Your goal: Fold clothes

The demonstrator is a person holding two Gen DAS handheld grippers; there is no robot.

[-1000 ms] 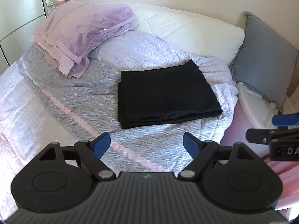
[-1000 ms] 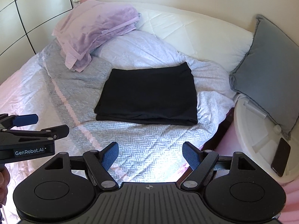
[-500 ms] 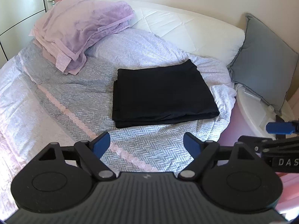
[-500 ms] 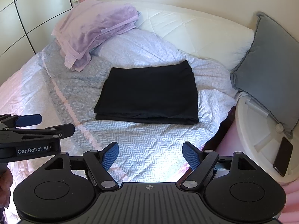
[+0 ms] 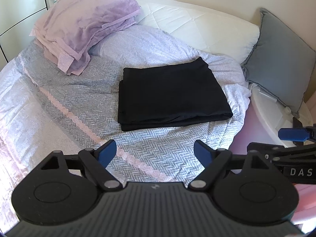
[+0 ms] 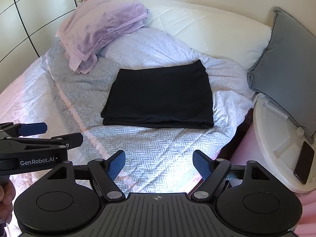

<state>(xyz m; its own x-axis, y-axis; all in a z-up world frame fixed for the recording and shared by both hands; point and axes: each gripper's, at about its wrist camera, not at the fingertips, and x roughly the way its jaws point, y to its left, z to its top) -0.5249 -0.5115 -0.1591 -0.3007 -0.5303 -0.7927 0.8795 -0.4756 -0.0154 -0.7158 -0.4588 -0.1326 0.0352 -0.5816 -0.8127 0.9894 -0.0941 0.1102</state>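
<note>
A black garment (image 5: 170, 92) lies folded into a flat rectangle on the grey herringbone bedspread (image 5: 83, 98); it also shows in the right wrist view (image 6: 160, 96). My left gripper (image 5: 156, 154) is open and empty, held above the bedspread short of the garment's near edge. My right gripper (image 6: 159, 163) is open and empty, also short of the garment. Each gripper shows at the edge of the other's view: the right one (image 5: 292, 138) and the left one (image 6: 33, 132).
A pile of lilac cloth (image 5: 85, 25) sits at the back left on the pillows. A white quilted headboard cushion (image 5: 197, 27) and a grey cushion (image 5: 280, 59) lie behind. A white bedside table (image 6: 276, 138) with a dark phone (image 6: 304, 162) stands right. Wardrobe doors (image 6: 35, 15) stand left.
Both grippers have drifted slightly, so the garment sits a little differently in each view. The garment has not moved, and both jaws stay open.
</note>
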